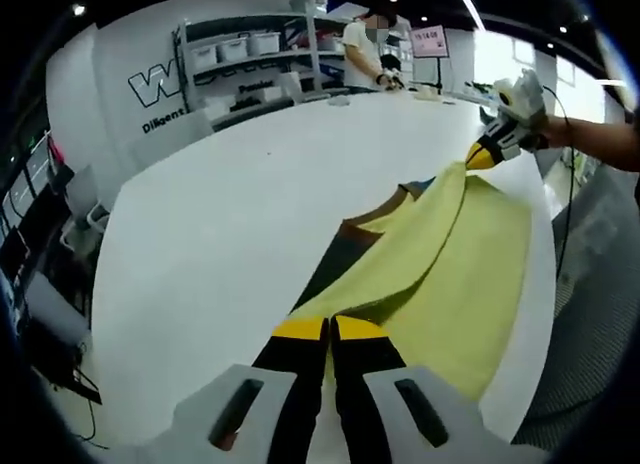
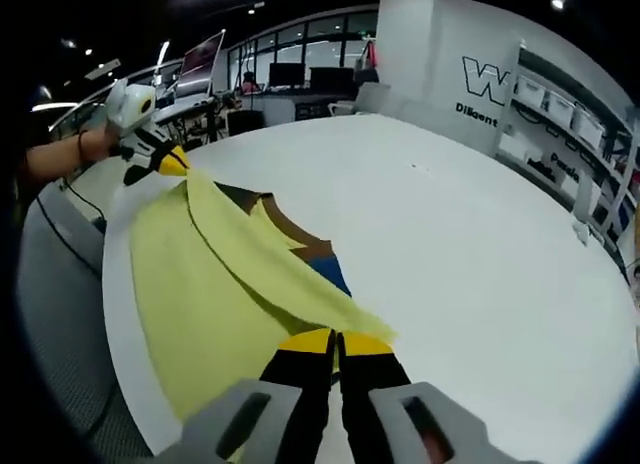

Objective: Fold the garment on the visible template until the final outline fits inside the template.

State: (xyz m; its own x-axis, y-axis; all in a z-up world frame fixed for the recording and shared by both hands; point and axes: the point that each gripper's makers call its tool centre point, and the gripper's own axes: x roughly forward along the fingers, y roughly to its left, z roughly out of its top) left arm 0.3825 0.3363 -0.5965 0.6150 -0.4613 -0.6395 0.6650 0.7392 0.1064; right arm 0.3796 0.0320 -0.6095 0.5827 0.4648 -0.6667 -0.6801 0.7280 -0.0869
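Garment of soft yellow cloth (image 1: 450, 264), stretched taut above round white table (image 1: 220, 244), over dark brown-and-blue template (image 1: 345, 246). Pinched at opposite corners by left gripper (image 1: 329, 329) and right gripper (image 2: 335, 341), both clamped tight.

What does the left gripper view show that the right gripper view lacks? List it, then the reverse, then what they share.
Left gripper view: a person standing beyond the table, and a pink sign. Right gripper view: a raised screen. Shared: the white table, the yellow garment over a dark template, with the left gripper and right gripper shut on it.
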